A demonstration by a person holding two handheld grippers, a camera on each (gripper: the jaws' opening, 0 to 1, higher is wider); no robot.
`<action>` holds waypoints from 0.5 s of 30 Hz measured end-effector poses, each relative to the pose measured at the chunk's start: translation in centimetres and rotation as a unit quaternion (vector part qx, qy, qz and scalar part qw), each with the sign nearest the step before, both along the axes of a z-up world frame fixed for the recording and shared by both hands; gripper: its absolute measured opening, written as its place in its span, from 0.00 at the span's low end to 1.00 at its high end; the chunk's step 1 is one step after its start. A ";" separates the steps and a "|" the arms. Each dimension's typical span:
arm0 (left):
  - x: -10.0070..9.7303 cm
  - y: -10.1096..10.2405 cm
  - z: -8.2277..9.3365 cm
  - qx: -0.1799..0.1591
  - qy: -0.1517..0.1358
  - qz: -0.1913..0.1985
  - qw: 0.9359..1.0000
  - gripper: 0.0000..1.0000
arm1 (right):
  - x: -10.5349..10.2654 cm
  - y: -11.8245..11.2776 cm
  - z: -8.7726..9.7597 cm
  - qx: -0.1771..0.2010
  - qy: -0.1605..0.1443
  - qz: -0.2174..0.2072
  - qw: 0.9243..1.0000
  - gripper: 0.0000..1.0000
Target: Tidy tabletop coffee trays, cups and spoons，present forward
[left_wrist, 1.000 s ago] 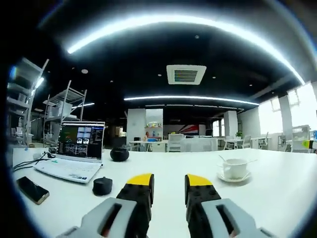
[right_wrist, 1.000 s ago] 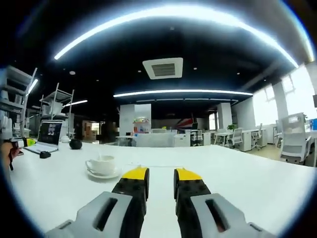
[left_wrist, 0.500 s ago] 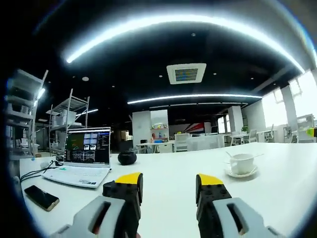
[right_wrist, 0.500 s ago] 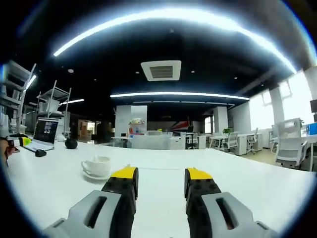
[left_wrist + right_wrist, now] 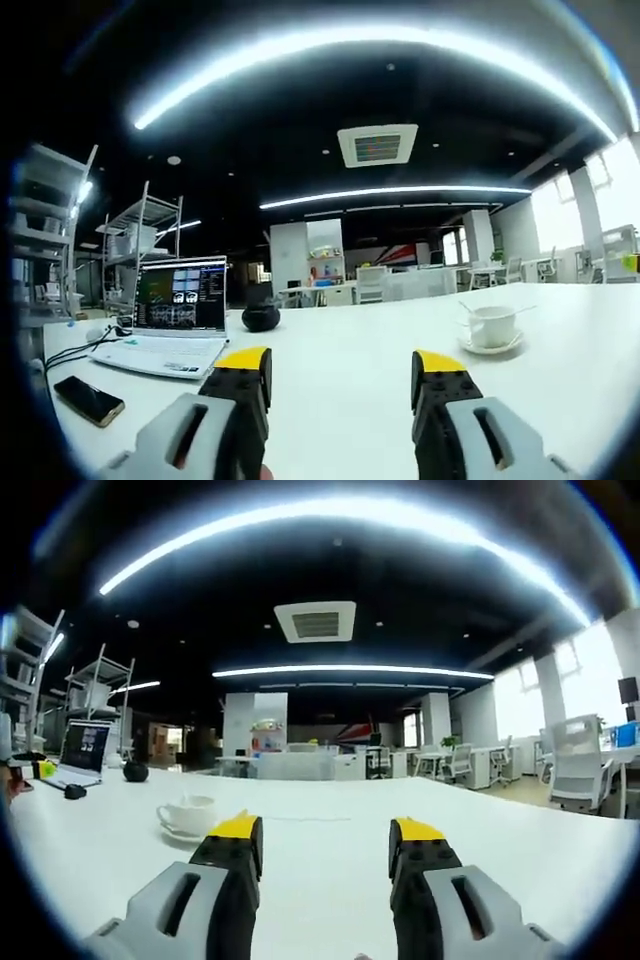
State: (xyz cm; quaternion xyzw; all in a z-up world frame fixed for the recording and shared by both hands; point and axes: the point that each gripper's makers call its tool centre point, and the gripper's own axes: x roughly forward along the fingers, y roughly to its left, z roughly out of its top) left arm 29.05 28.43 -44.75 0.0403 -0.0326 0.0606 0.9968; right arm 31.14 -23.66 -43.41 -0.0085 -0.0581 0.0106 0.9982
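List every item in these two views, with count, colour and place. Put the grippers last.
White ceramic cup: one, on a white saucer with a spoon handle sticking out, on the table right of the left gripper.
Open white laptop: one, screen lit, far left of the table.
Dark smartphone: one, flat, in front of the laptop.
Round black object: one, right of the laptop.
White tabletop: one, under everything.
Metal shelving racks: grey, behind the laptop.
Left gripper: black jaws, yellow tips, apart, empty.
Right gripper: same colours, apart, empty.

Glossy white ceramic cup point(image 5: 493, 325) and saucer point(image 5: 491, 347) on smooth, matt white tabletop point(image 5: 340, 390)
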 end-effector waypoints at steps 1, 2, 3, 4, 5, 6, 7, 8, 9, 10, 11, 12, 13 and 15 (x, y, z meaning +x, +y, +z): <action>0.0 0.1 0.0 0.000 0.000 0.001 1.000 0.58 | -0.1 0.0 0.0 0.000 0.000 0.000 1.000 0.51; 0.0 0.2 0.1 -0.001 0.000 0.001 1.000 0.58 | -0.1 -0.1 0.0 0.003 0.000 -0.002 1.000 0.52; 0.0 0.4 0.1 -0.003 -0.001 0.003 1.000 0.59 | -0.2 -0.2 0.1 0.004 -0.001 -0.004 1.000 0.53; 0.0 0.5 0.1 -0.005 -0.001 0.004 1.000 0.59 | -0.2 -0.2 0.1 0.004 -0.001 -0.004 1.000 0.54; 0.0 0.6 0.0 -0.005 0.000 0.004 1.000 0.59 | -0.2 -0.3 0.1 0.005 0.000 -0.005 1.000 0.54; 0.0 0.6 0.0 -0.007 0.000 0.005 1.000 0.59 | -0.2 -0.4 0.0 0.008 0.002 -0.007 1.000 0.54; 0.0 0.7 0.0 -0.009 0.000 0.005 1.000 0.59 | -0.2 -0.4 0.0 0.009 0.002 -0.008 1.000 0.54; 0.0 0.8 0.0 -0.010 0.001 0.005 1.000 0.59 | -0.2 -0.4 -0.1 0.009 0.003 -0.008 1.000 0.55; 0.0 0.8 0.0 -0.010 0.001 0.005 1.000 0.59 | -0.2 -0.4 -0.1 0.009 0.003 -0.008 1.000 0.55; 0.0 0.8 0.0 -0.010 0.000 0.006 1.000 0.59 | -0.2 -0.3 -0.1 0.009 0.003 -0.008 1.000 0.55; 0.1 0.9 0.0 -0.010 0.000 0.006 1.000 0.59 | -0.2 -0.3 -0.1 0.009 0.004 -0.008 1.000 0.55; 0.1 0.9 0.0 -0.010 0.000 0.007 1.000 0.59 | -0.2 -0.2 -0.2 0.008 0.004 -0.008 1.000 0.55; 0.1 1.0 0.0 -0.010 0.001 0.007 1.000 0.59 | -0.1 -0.2 -0.2 0.008 0.005 -0.008 1.000 0.55; 0.1 1.1 0.1 -0.009 0.000 0.009 1.000 0.59 | -0.1 -0.1 -0.3 0.007 0.007 -0.007 1.000 0.54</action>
